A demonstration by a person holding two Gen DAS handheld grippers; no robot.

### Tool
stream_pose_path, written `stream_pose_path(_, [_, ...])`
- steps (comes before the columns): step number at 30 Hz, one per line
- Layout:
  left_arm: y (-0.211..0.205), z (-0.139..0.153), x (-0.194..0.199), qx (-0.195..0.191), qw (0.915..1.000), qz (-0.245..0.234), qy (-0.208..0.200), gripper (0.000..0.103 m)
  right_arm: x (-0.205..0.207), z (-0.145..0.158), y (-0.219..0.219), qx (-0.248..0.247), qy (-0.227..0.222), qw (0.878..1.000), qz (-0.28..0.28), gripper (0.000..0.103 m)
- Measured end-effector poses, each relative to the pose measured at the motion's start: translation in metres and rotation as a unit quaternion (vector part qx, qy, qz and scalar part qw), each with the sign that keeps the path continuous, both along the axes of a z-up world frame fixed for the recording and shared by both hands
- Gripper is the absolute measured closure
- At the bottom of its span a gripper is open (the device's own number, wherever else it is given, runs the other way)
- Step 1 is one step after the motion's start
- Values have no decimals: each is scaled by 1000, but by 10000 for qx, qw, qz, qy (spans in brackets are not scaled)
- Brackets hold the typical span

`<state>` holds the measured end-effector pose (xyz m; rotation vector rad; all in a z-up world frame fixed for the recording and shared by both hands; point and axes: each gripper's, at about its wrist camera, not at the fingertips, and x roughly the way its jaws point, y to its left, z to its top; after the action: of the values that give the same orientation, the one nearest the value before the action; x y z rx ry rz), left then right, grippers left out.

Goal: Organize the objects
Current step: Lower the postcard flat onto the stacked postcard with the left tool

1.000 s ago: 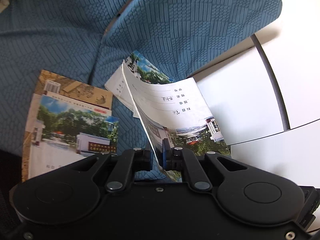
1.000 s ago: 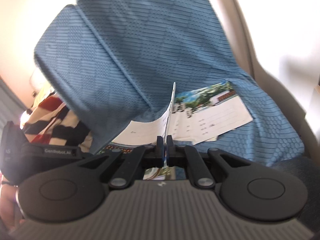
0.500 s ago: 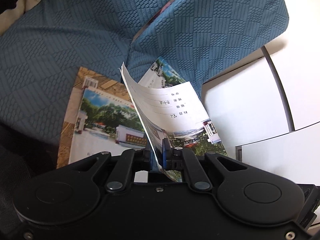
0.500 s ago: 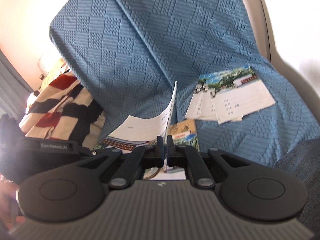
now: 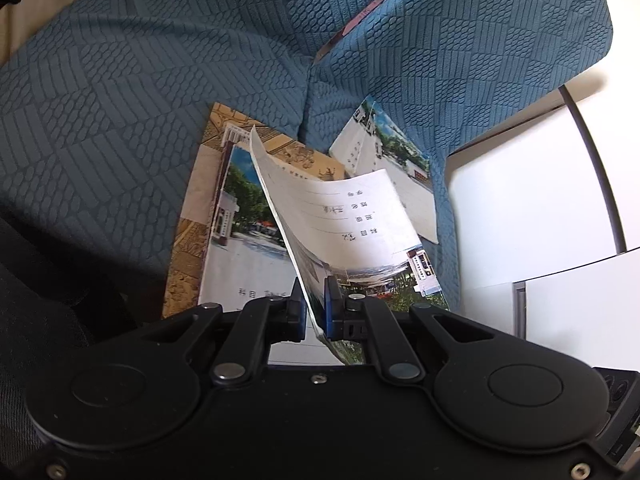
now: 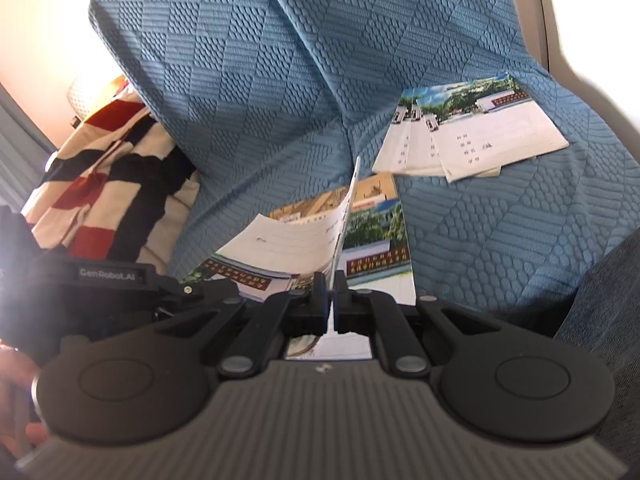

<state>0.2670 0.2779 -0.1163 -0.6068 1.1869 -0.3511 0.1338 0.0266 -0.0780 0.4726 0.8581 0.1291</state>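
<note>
A thin exercise booklet (image 5: 352, 216) with a photo cover is held bowed between both grippers. My left gripper (image 5: 314, 300) is shut on one edge of it. My right gripper (image 6: 330, 292) is shut on the opposite edge, where the booklet (image 6: 296, 240) stands on edge. Just below lies a stack: a similar booklet (image 5: 240, 248) on top of a tan book (image 5: 188, 248), resting on the blue quilted sofa cover (image 5: 120, 100). A few more booklets (image 6: 480, 132) lie fanned out farther right on the seat. The left gripper's body (image 6: 108, 276) shows at the right wrist view's left.
A red, black and cream striped cloth (image 6: 100, 168) lies beside the blue back cushion (image 6: 280, 60). White furniture panels (image 5: 520, 200) border the sofa. A book's edge (image 5: 360, 16) pokes out between the cushions. A hand (image 6: 16, 400) holds the left gripper.
Both grippers have carried the booklet down and across; it now hangs right over the stack on the tan book. The fanned booklets have slid away to the side. Both grips are unchanged.
</note>
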Motion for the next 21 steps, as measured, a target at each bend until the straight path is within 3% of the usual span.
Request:
stream_pose_path(13, [1,-22,-5,317,9993,2,212,96,-5,-40,2,132,516,9985,80,92])
stream_pose_path(21, [-5,-33,-11,443,9985,-35,332,96,-5,-50,-3,216,646,9976,117,92])
